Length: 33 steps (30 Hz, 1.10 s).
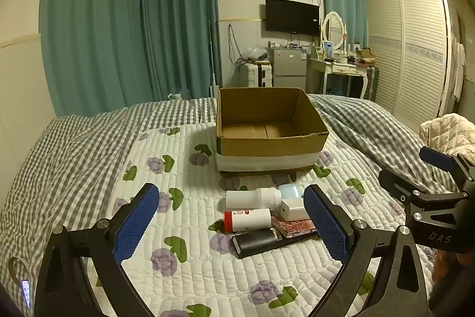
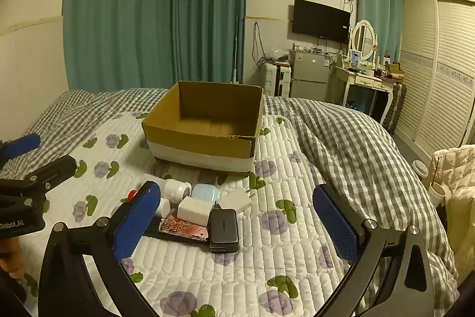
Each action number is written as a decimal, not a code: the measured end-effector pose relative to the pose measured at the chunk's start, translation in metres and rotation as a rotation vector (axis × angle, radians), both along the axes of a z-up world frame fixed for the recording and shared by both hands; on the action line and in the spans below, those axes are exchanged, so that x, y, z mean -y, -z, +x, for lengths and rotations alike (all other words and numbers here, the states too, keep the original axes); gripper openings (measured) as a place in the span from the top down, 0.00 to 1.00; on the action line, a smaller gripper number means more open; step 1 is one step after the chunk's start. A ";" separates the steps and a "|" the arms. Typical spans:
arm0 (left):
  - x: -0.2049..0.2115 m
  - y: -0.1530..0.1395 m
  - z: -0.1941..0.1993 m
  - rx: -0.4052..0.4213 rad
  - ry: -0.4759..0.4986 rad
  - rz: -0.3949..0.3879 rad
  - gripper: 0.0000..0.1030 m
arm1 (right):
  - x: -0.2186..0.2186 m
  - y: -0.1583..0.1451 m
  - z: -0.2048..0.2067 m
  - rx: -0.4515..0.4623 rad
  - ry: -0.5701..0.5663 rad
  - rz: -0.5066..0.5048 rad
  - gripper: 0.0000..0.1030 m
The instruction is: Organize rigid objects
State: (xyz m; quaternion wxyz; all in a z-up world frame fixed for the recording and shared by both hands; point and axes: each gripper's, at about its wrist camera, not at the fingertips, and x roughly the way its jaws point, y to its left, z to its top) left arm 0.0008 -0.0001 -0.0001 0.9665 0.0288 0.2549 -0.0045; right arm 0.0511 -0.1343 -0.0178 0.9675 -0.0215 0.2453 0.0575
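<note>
Hovering: left gripper (image 1: 231, 225) and right gripper (image 2: 237, 225), both spread wide, nothing between the pads | items: small rigid objects (image 2: 204, 213) bunched touching on quilt (image 1: 178, 272), just ahead | beyond: cardboard box (image 1: 267, 144), empty | risk: picking one piece likely nudges neighbours; soft bedding may let them roll.

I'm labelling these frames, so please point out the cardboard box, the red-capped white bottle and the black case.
cardboard box (image 1: 271, 143), left wrist view: on its front wall.
red-capped white bottle (image 1: 252, 219), left wrist view: on its white body.
black case (image 2: 224, 226), right wrist view: on its top face.
</note>
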 end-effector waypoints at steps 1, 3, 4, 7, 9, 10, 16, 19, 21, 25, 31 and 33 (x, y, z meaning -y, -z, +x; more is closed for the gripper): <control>0.000 0.000 0.000 -0.001 -0.002 -0.001 0.03 | 0.000 -0.001 0.000 0.001 -0.001 0.000 0.00; 0.000 0.000 0.000 0.000 -0.003 0.000 0.03 | 0.000 -0.002 -0.001 -0.004 -0.001 -0.001 0.00; 0.001 0.002 0.001 0.001 -0.006 0.001 0.03 | 0.000 -0.003 0.000 -0.013 -0.001 0.002 0.00; 0.002 0.003 -0.001 -0.005 -0.001 -0.007 0.03 | 0.000 0.001 0.000 -0.021 0.002 -0.002 0.00; 0.000 0.004 -0.001 -0.007 0.001 -0.009 0.03 | -0.001 0.004 0.002 -0.023 0.002 -0.004 0.00; 0.000 0.005 -0.002 -0.005 0.001 -0.007 0.03 | 0.000 0.004 0.002 -0.026 0.003 -0.004 0.00; 0.000 0.003 -0.002 -0.004 0.001 -0.006 0.03 | 0.001 0.005 0.003 -0.029 0.003 -0.005 0.00; 0.000 0.004 0.001 -0.008 0.005 -0.004 0.03 | 0.000 0.005 0.003 -0.032 0.004 -0.005 0.00; 0.000 0.005 0.001 -0.010 0.009 -0.004 0.03 | 0.000 0.005 0.003 -0.033 0.002 -0.005 0.00; 0.001 0.007 0.002 -0.011 0.009 0.001 0.03 | -0.002 0.009 0.003 -0.037 -0.003 -0.022 0.00; 0.001 0.010 0.003 -0.015 0.001 0.004 0.03 | -0.003 0.010 0.004 -0.046 -0.006 -0.025 0.00; 0.000 0.011 0.004 -0.019 0.000 0.002 0.03 | -0.003 0.011 0.006 -0.050 -0.005 -0.023 0.00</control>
